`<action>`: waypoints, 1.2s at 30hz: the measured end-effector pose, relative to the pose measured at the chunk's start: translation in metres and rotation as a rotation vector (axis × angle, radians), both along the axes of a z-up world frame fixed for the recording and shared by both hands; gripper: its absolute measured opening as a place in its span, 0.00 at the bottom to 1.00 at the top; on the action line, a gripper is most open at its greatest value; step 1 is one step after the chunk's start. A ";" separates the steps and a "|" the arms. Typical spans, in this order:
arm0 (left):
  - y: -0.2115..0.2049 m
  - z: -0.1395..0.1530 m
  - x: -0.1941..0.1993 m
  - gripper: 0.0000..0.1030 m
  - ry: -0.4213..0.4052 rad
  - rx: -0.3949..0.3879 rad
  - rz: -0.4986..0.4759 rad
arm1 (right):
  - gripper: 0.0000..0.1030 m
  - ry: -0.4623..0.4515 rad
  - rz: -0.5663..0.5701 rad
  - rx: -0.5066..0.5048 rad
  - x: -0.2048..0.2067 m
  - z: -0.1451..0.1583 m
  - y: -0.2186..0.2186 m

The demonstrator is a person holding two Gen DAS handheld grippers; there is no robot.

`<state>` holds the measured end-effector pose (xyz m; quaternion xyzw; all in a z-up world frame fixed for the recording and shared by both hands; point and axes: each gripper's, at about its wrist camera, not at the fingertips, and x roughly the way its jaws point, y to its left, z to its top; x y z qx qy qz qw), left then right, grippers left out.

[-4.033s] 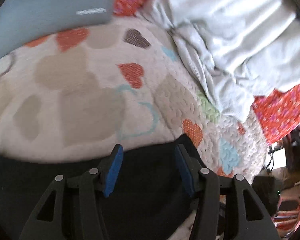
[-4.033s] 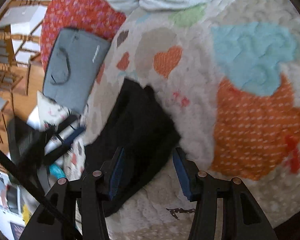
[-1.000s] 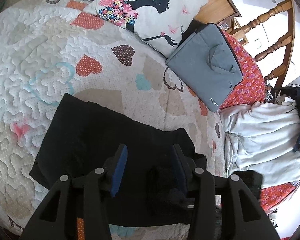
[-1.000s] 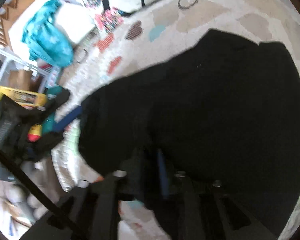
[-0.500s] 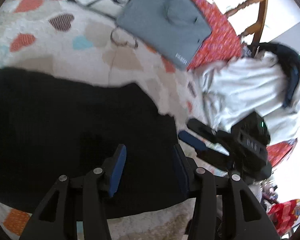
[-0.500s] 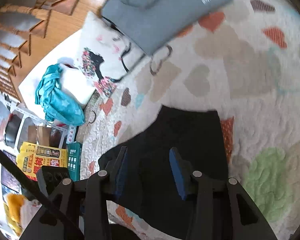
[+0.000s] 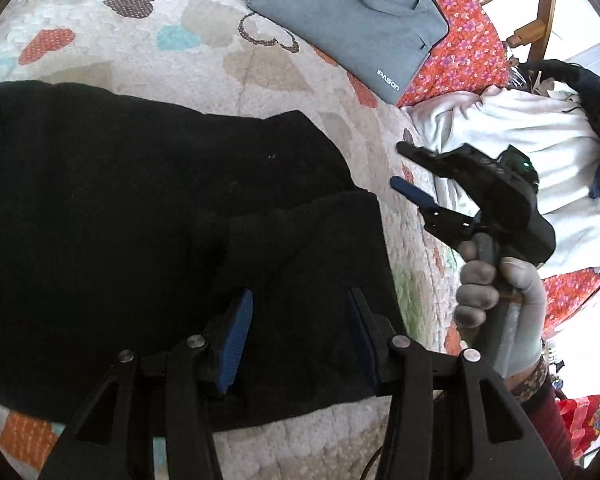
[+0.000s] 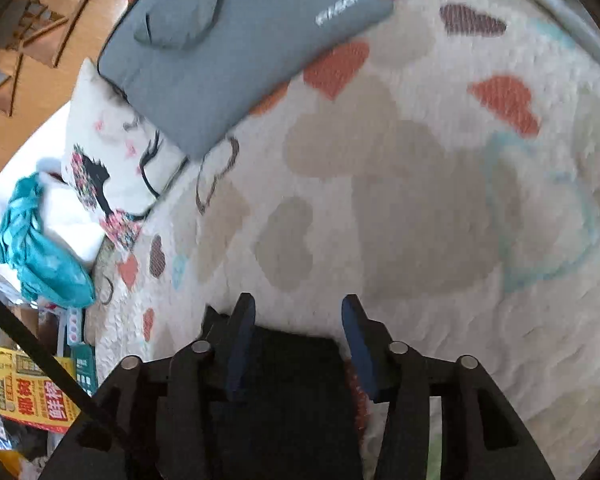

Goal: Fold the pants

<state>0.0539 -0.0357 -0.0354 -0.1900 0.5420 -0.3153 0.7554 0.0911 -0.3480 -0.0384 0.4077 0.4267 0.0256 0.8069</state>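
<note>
The black pants (image 7: 140, 208) lie folded on a heart-patterned quilt (image 7: 228, 60), with one layer doubled over at the right. My left gripper (image 7: 300, 312) is open and empty just above the pants' near right part. My right gripper (image 7: 404, 172) shows in the left wrist view, open and empty, held in a gloved hand to the right of the pants. In the right wrist view my right gripper (image 8: 298, 320) is open above the quilt, with only a corner of the pants (image 8: 292, 360) below its jaws.
A grey laptop sleeve (image 7: 356, 20) lies at the far side of the quilt (image 8: 420, 160), beside a printed pillow (image 8: 112, 168). A pale garment (image 7: 540, 152) is heaped at the right. A teal cloth (image 8: 40, 248) and yellow boxes (image 8: 28, 396) sit off the bed's left.
Both grippers have drawn back from the pants, open and empty. The right gripper has swung up over the bare quilt, and the left view now shows the pants' right end closer.
</note>
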 end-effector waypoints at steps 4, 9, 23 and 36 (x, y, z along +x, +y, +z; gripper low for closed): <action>0.008 0.021 -0.009 0.45 -0.062 -0.032 0.018 | 0.49 -0.033 0.121 0.059 0.007 0.015 0.021; 0.003 0.026 -0.015 0.45 -0.078 -0.042 0.004 | 0.49 -0.012 0.323 0.112 0.037 0.004 0.077; 0.022 0.016 -0.005 0.45 0.001 -0.092 0.053 | 0.48 -0.015 0.266 0.074 0.062 0.028 0.075; 0.015 -0.009 -0.007 0.45 0.032 -0.020 0.051 | 0.15 0.081 0.163 0.483 -0.151 -0.087 0.020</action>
